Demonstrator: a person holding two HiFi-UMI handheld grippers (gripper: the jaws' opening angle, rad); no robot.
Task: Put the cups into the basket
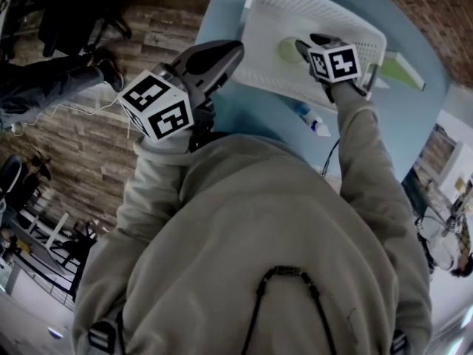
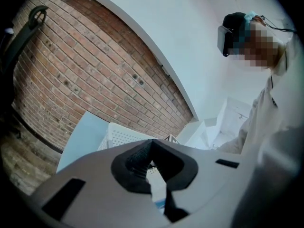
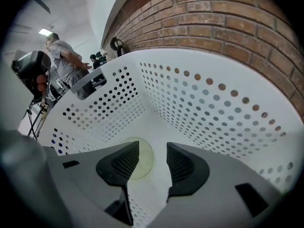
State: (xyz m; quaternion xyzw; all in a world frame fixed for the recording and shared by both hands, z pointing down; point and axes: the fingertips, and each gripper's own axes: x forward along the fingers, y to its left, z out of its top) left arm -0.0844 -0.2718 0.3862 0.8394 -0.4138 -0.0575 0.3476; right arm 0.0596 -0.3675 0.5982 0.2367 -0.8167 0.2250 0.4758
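Cup rests in basket, upper frame — your right gripper spread above, left gripper closed; a dipping jaw could knock it.

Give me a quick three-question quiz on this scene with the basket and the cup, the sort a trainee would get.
1. True or false: the green cup lies inside the white basket.
2. Pick one: the right gripper has its jaws A) clamped on the cup, B) apart, gripping nothing, C) out of sight in every view.
3. Short answer: what colour is the table that the basket stands on?

Key: 1 true. 2 B. 3 light blue.
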